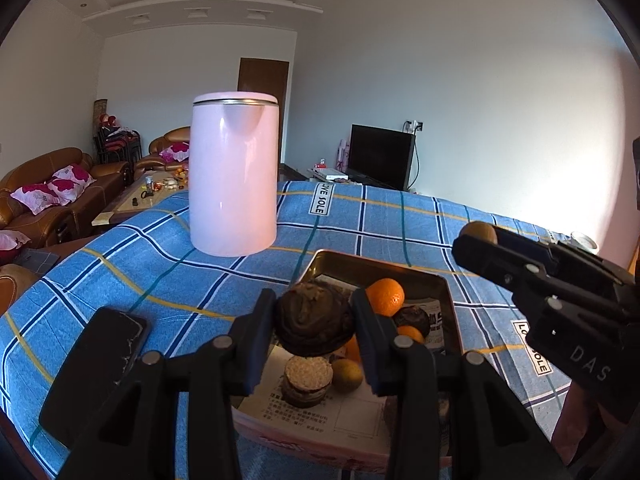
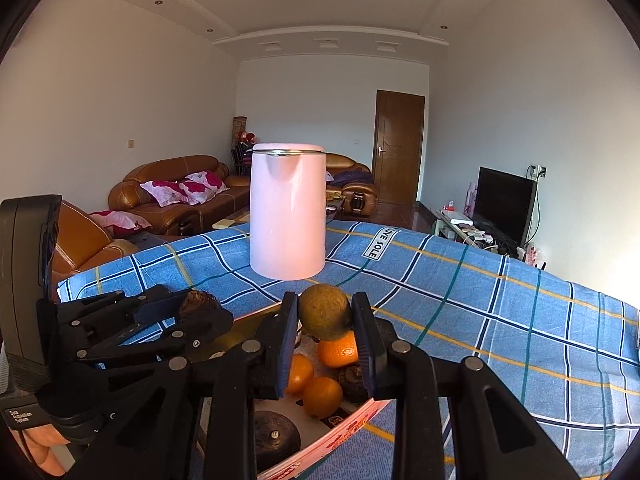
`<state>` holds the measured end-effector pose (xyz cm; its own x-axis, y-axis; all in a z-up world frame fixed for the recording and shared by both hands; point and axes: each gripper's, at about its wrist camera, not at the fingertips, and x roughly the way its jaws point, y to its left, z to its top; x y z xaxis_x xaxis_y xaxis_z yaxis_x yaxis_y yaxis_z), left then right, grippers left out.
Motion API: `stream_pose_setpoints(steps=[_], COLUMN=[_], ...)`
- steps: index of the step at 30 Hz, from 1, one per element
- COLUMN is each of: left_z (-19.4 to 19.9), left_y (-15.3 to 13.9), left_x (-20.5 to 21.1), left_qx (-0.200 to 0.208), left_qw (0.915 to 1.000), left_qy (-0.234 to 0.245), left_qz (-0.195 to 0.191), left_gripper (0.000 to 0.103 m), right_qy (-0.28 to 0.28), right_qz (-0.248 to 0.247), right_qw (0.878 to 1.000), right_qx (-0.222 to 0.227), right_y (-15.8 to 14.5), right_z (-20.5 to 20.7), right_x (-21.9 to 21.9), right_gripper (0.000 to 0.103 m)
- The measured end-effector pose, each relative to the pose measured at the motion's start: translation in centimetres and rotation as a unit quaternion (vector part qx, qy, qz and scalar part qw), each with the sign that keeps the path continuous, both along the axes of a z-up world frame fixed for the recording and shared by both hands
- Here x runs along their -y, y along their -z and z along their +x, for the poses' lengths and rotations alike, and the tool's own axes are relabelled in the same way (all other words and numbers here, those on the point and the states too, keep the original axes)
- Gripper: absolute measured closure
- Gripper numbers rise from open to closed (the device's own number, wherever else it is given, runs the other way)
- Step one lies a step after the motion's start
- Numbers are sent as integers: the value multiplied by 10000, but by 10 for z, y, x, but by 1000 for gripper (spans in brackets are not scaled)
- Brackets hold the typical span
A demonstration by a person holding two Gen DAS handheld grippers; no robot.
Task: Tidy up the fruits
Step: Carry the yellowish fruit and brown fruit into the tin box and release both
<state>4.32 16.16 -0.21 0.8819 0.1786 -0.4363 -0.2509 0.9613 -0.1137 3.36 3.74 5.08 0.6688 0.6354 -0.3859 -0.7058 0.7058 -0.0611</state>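
My left gripper [image 1: 314, 326] is shut on a dark brown wrinkled fruit [image 1: 314, 324] and holds it above a metal tin tray [image 1: 448, 300] lined with newspaper. The tray holds oranges [image 1: 385, 296], a yellow-green fruit [image 1: 347, 375], another dark fruit [image 1: 412, 318] and a round stacked piece [image 1: 307, 380]. My right gripper [image 2: 325, 320] is shut on a yellow-green round fruit [image 2: 325, 316], held above the same tray [image 2: 340, 436], where oranges [image 2: 322, 396] lie. The right gripper also shows in the left wrist view [image 1: 480, 240], at the right. The left gripper shows in the right wrist view [image 2: 192, 308].
A tall pink kettle [image 1: 233, 176] stands on the blue checked tablecloth [image 1: 400, 216] behind the tray. A black phone [image 1: 96, 364] lies at the left of the tray. Sofas [image 2: 176, 196], a television [image 2: 506, 204] and a door are beyond the table.
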Motion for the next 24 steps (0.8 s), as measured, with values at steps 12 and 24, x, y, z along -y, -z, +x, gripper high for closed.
stream_pose_setpoints(steps=[12, 24], left_z=[3, 12], left_y=[8, 20], left_x=[-13, -18], left_qx=[-146, -424], left_qw=[9998, 9989], left_qy=[-11, -25], left_qz=[-158, -212], left_gripper=[63, 63], right_qy=[-302, -480], right_qz=[-322, -726], right_qw=[9979, 9928], right_qx=[-478, -821], right_y=[24, 46], right_z=[-11, -11], right_x=[-22, -36], right_gripper=[74, 74])
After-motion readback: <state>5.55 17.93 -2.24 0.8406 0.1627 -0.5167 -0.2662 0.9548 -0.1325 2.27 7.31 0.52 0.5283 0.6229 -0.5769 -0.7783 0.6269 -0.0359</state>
